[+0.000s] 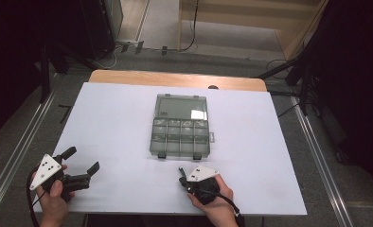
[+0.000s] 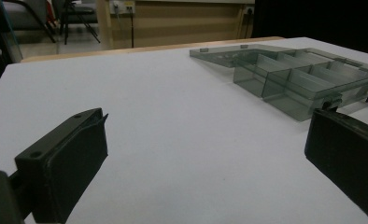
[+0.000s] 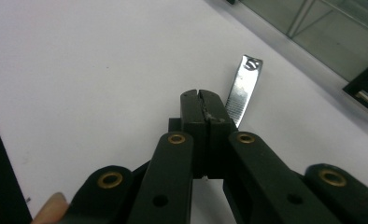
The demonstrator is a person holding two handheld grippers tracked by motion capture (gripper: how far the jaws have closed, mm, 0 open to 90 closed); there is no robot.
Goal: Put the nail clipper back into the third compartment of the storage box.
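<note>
A smoky clear organiser box lies open at the table's middle, its lid flat behind the row of compartments. In the left gripper view the box stands off to the right, far from the jaws. My left gripper rests at the front left, open, with bare table between its jaws. My right gripper sits near the front edge, just short of the box, jaws shut tight together. A metal nail clipper lies on the table right beyond its tips, partly hidden by them.
The white table top sits on a wooden board that shows at the far edge. Metal rails run along the floor on both sides. A corner of the box lies close ahead of the right gripper.
</note>
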